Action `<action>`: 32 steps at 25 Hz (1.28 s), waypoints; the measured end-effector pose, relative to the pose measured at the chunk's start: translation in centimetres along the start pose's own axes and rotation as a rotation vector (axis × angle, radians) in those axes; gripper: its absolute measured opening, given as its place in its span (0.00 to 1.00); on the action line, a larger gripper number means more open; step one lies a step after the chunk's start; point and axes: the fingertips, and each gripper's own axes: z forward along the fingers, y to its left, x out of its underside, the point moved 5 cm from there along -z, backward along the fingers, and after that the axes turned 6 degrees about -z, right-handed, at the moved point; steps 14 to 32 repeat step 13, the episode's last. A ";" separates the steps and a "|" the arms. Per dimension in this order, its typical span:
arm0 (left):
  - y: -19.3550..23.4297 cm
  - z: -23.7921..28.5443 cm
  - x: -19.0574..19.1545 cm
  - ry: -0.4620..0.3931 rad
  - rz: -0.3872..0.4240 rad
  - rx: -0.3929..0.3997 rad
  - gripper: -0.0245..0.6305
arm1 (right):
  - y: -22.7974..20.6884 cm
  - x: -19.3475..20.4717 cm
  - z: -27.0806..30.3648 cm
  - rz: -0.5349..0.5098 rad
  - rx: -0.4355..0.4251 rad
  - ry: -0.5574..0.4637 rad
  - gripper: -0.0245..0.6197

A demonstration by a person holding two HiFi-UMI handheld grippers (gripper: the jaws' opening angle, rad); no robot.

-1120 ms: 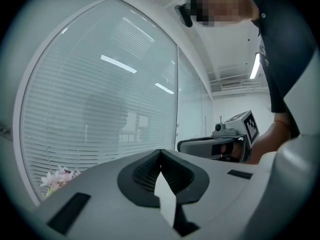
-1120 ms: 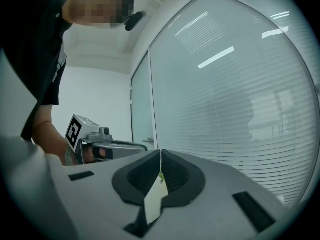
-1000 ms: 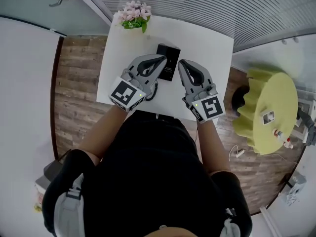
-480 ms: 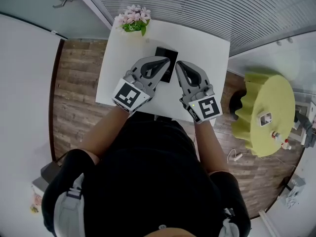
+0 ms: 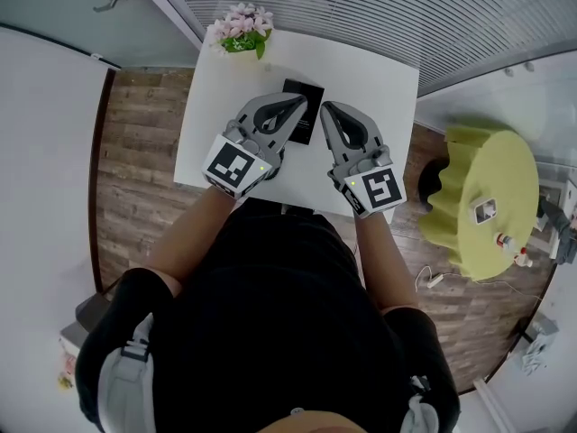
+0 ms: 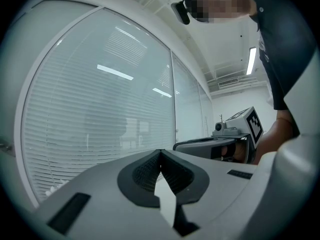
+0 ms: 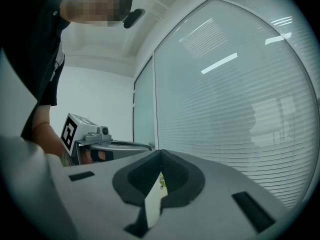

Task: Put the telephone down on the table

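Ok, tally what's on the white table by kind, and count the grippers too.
telephone: 1
flower bunch: 1
grippers: 2, the left gripper and the right gripper
Total: 4

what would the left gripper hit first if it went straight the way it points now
Probably the blinded glass wall beyond the table: the left gripper points about level, seemingly passing above the black telephone. Height is unclear.
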 end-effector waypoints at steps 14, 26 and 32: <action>0.4 -0.2 1.0 0.026 -0.010 0.004 0.05 | 0.3 0.7 0.1 0.009 0.013 0.020 0.07; 0.4 -0.2 1.0 0.026 -0.010 0.004 0.05 | 0.3 0.7 0.1 0.009 0.013 0.020 0.07; 0.4 -0.2 1.0 0.026 -0.010 0.004 0.05 | 0.3 0.7 0.1 0.009 0.013 0.020 0.07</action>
